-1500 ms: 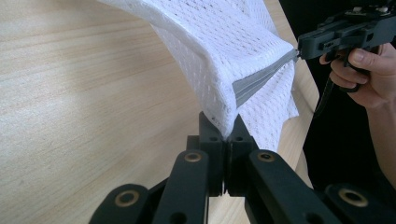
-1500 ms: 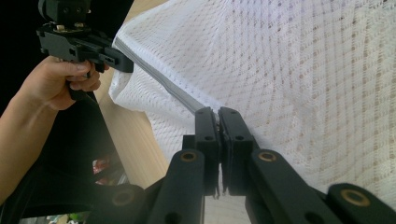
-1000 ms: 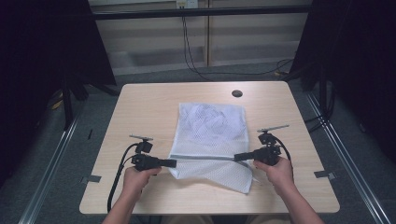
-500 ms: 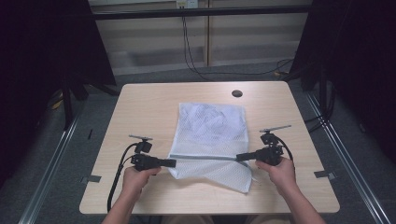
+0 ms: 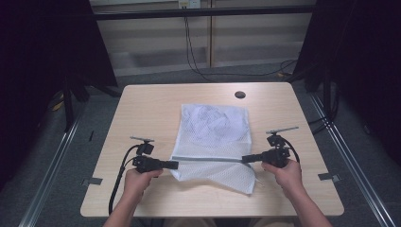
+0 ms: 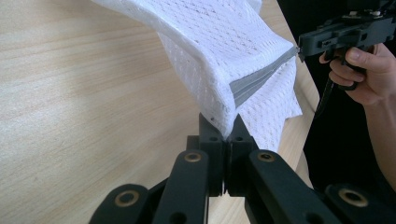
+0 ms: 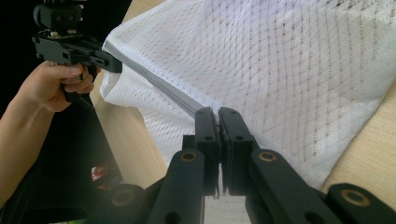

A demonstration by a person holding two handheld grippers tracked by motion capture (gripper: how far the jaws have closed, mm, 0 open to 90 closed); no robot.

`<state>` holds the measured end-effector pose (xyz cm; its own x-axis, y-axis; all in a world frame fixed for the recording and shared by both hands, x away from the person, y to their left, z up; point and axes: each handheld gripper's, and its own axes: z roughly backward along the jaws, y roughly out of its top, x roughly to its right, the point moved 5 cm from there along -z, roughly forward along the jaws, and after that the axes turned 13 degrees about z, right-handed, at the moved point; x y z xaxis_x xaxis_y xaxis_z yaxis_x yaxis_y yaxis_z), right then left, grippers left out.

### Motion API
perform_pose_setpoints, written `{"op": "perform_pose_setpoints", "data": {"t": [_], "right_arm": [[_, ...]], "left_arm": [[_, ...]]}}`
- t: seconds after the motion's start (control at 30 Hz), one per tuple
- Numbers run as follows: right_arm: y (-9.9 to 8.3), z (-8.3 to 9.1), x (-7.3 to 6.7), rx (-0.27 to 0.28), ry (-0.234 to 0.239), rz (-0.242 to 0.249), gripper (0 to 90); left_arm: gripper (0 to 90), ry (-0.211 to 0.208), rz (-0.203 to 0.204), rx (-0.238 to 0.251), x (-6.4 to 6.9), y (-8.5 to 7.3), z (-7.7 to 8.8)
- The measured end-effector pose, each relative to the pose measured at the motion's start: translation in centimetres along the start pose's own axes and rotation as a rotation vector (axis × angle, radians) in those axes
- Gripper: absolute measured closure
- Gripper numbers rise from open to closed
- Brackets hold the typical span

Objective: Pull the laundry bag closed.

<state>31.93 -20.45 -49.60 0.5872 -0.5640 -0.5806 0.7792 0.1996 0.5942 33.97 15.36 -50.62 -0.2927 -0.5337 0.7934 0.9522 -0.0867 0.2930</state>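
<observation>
A white mesh bag [image 5: 213, 130] with a grey zipper band [image 5: 208, 159] lies on the wooden table [image 5: 151, 109]. Its near part is lifted and pulled taut between my two grippers. My left gripper [image 5: 176, 164] is shut on the left end of the band, and in the left gripper view the mesh bag [image 6: 219, 51] is pinched between the jaws of my left gripper [image 6: 223, 133]. My right gripper [image 5: 245, 159] is shut on the right end, and in the right gripper view the grey band [image 7: 159, 84] runs into the closed jaws of my right gripper [image 7: 214, 114].
A round dark hole [image 5: 240, 94] sits near the table's far edge. Bare wood lies to the left and right of the bag. Dark curtains and cables stand beyond the table. Metal rails run along the floor on both sides.
My right hand has shifted slightly outward to the right, drawing the zipper band a little tighter. The left hand has kept still.
</observation>
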Motion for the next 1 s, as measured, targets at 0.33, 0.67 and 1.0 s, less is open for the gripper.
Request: {"op": "perform_pose_setpoints", "data": {"t": [0.33,0.67,1.0], "right_arm": [[-0.2,0.6,0.4,0.011,-0.012,-0.005,86.8],[-0.3,1.1,0.7,0.013,-0.026,-0.007,86.8],[-0.6,1.6,1.0,0.015,-0.038,-0.008,86.8]], "left_arm": [[89.0,0.006,0.006,0.007,0.0,0.0,0.3],[89.0,0.005,0.011,0.019,0.0,0.1,0.5],[89.0,0.001,0.016,0.016,0.0,0.2,0.6]]}}
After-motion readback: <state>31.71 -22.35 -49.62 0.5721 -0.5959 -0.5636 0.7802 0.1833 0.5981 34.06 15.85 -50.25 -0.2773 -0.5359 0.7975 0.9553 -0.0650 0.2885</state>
